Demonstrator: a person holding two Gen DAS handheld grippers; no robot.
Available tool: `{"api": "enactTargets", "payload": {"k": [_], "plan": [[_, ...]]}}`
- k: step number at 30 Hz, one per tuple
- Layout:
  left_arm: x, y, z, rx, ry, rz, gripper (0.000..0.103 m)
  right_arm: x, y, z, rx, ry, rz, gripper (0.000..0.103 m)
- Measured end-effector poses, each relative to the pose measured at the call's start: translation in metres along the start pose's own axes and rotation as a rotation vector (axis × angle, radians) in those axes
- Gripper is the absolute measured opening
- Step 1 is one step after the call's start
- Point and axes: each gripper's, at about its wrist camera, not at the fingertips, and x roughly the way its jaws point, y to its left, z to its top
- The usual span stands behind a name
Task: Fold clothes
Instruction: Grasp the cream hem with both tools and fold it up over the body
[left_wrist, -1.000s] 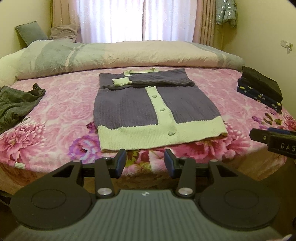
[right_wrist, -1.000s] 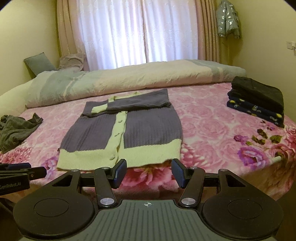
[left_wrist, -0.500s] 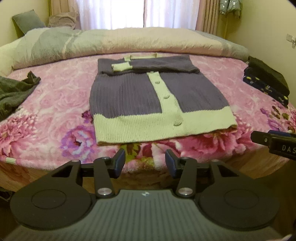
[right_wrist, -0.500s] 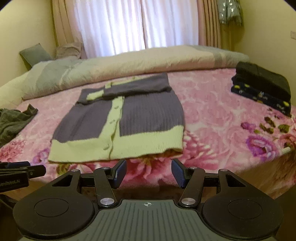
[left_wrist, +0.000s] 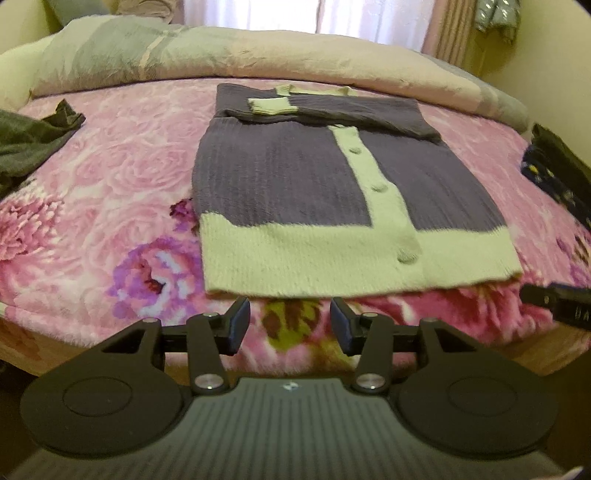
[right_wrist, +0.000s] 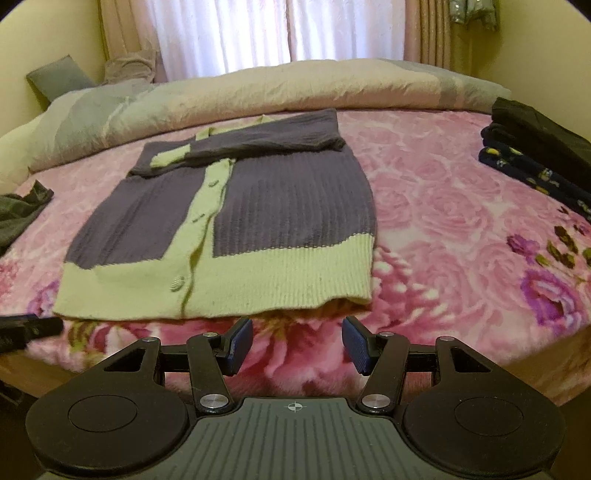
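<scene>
Your left tool (left_wrist: 289, 320) hangs over the near edge of the bed (left_wrist: 92, 155), just short of the cardigan's (left_wrist: 295, 177) pale green hem. Its jaws have just been opening a little and stand apart with nothing between them. Your right tool (right_wrist: 296, 341) is also parted and empty, likewise just short of the hem, nearer the garment's right corner. From each tool the tip of the other shows at the edge of the view, level with the hem.

The cardigan lies flat on the pink floral blanket, buttoned, hem toward you, collar toward the window. It is purple knit with a green button band and green hem. Both sleeves are folded across the chest, one green cuff (left_wrist: 272, 105) on top. The right end of the hem lifts slightly off the blanket.

A rolled duvet (right_wrist: 295, 92) runs across the far side of the bed. To your right sits a stack of folded dark clothes (right_wrist: 535, 147), well apart from the cardigan. To your left lies a crumpled dark green garment (left_wrist: 29, 140). A pillow (right_wrist: 59, 79) rests in the far left corner.
</scene>
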Motion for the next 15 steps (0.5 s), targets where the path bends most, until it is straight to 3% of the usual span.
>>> {"api": "enactTargets", "payload": {"k": [3,7,11,15], "plan": [[0.006,0.024,0.008,-0.038,-0.025,-0.003,0.043,0.014,-0.021,0.001,0.013,0.013,0.014,0.057],[0.018,0.063,0.017,-0.134,-0.044,-0.040,0.043,0.026,-0.079,0.007,0.168,0.012,0.084,0.057],[0.038,0.093,0.024,-0.268,-0.038,-0.161,0.043,0.043,-0.131,0.018,0.327,0.016,0.184,0.057],[0.069,0.112,0.033,-0.408,-0.012,-0.293,0.042,0.076,-0.157,0.030,0.480,0.075,0.338,0.057]]}}
